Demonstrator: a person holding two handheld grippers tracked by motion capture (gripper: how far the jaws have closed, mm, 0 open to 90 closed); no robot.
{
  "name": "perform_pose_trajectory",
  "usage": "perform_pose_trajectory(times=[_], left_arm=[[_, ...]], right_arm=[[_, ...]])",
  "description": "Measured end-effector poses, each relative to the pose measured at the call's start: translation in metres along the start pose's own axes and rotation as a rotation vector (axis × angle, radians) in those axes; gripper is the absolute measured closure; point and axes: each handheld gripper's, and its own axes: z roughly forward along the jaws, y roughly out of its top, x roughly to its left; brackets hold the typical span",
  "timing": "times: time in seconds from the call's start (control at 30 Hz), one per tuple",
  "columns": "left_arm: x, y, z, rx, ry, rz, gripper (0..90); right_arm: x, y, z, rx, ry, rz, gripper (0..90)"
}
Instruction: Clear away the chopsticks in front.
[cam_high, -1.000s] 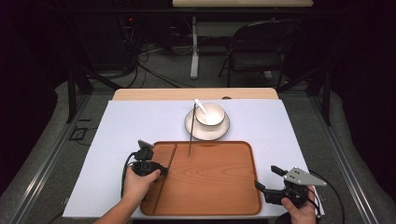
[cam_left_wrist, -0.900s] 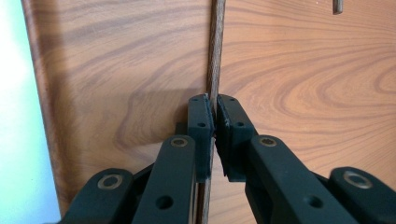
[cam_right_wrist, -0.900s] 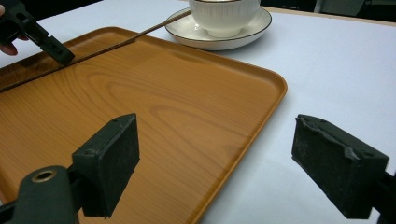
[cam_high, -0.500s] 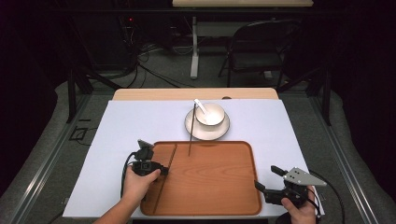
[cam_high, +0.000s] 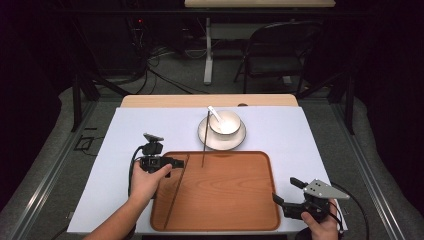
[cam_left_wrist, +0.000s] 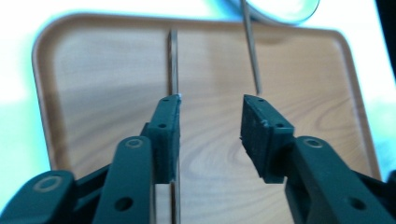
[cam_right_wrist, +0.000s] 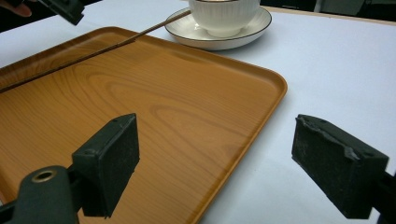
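Observation:
A wooden tray (cam_high: 225, 200) lies on the white table cover. One dark chopstick (cam_high: 172, 200) lies along the tray's left part. A second chopstick (cam_high: 203, 152) leans from the saucer (cam_high: 205, 137) onto the tray. A white bowl (cam_high: 225, 122) with a spoon (cam_high: 214, 112) stands on that saucer. My left gripper (cam_high: 179, 162) is open over the tray's left far corner. The flat chopstick (cam_left_wrist: 173, 60) runs under its left jaw, and nothing is between the jaws. My right gripper (cam_high: 286, 192) is open, straddling the tray's right rim (cam_right_wrist: 261, 100) near the front corner.
The table's wooden far edge (cam_high: 210, 100) shows beyond the white cover (cam_high: 310, 145). A black chair (cam_high: 270, 55) and table legs stand on the floor behind. In the right gripper view, the bowl (cam_right_wrist: 224, 14) and the left gripper (cam_right_wrist: 65, 9) are farther off.
My left hand and gripper have shifted a little toward the far side of the tray. The right gripper, bowl and leaning chopstick have not moved.

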Motion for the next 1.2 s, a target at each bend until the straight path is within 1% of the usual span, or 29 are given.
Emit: perform_pose_trajectory(times=[0.03,0.07,0.1,0.13,0.17,0.2,0.23,0.27,0.73,0.83,0.93,0.97,1.0,1.03,1.1,1.13,1.17,1.2], left_arm=[[0.001,0.005,0.0,-0.022,0.0,0.007,53.4],[0.001,0.005,0.0,-0.022,0.0,0.007,52.5],[0.002,0.01,0.0,-0.049,0.022,0.033,50.9],[0.003,0.013,0.001,-0.057,0.026,0.04,49.9],[0.003,0.013,0.001,-0.057,0.026,0.04,49.0],[0.005,0.018,0.002,-0.069,0.029,0.04,48.2],[0.005,0.018,0.002,-0.069,0.029,0.04,47.6],[0.007,0.022,0.002,-0.078,0.037,0.034,47.1],[0.009,0.038,0.004,-0.078,0.065,0.043,46.4],[0.006,0.044,0.005,-0.079,0.074,0.05,46.4],[-0.003,0.057,0.008,-0.081,0.076,0.072,46.8],[-0.003,0.057,0.008,-0.081,0.076,0.072,46.8],[-0.007,0.064,0.011,-0.08,0.074,0.079,47.1],[-0.007,0.064,0.011,-0.08,0.074,0.079,47.3],[-0.012,0.071,0.016,-0.07,0.073,0.085,48.5],[-0.018,0.078,0.021,-0.069,0.076,0.098,48.6],[-0.018,0.078,0.021,-0.069,0.076,0.098,48.8],[-0.023,0.085,0.025,-0.062,0.077,0.116,49.4]], right_arm=[[0.0,0.0,0.0,0.0,0.0,0.003,14.7],[0.0,0.0,0.0,0.0,-0.001,0.004,14.7],[0.0,0.0,0.0,0.0,0.0,0.002,14.7],[0.0,0.0,0.0,-0.001,0.0,0.003,14.7],[0.0,0.0,0.0,0.0,0.0,0.003,14.7],[0.0,0.0,0.0,0.001,0.0,0.004,14.7],[0.0,0.0,0.0,0.001,0.0,0.004,14.7],[0.0,0.0,0.0,0.002,0.0,0.003,14.7],[0.0,0.0,0.0,0.002,0.0,0.004,14.7],[0.0,0.0,0.0,0.001,0.001,0.005,14.7],[0.0,0.0,0.0,0.001,0.001,0.003,14.7],[0.0,0.0,0.0,0.001,0.001,0.003,14.7],[-0.001,0.0,0.0,0.002,0.001,0.004,14.7],[-0.001,0.0,0.0,0.002,0.001,0.004,14.7],[-0.001,0.0,0.0,0.001,0.003,0.005,14.7],[-0.001,0.0,0.0,0.001,0.003,0.005,14.7],[-0.001,0.0,0.0,0.001,0.003,0.005,14.7],[-0.001,0.0,0.0,0.0,0.004,0.005,14.7]])
